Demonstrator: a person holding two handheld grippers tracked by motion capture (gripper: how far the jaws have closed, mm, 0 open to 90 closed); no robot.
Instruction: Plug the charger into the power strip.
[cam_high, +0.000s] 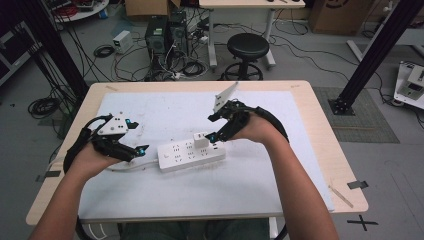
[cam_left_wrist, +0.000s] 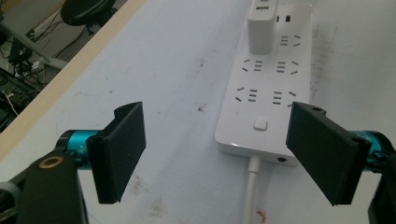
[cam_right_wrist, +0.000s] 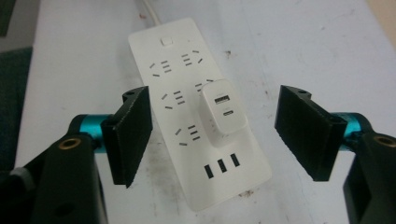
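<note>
Two grippers sit over one white power strip (cam_high: 191, 155) lying mid-table. One white charger (cam_right_wrist: 223, 112) is plugged into it. Left gripper (cam_left_wrist: 215, 154) is spread wide near the cord end. Right gripper (cam_right_wrist: 212, 135) gapes wide above the charger, maybe not touching it.

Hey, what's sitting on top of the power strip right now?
A white USB charger stands plugged into the power strip, near its USB-port end. The socket beneath the charger is covered, so its slots can't be seen.
</note>
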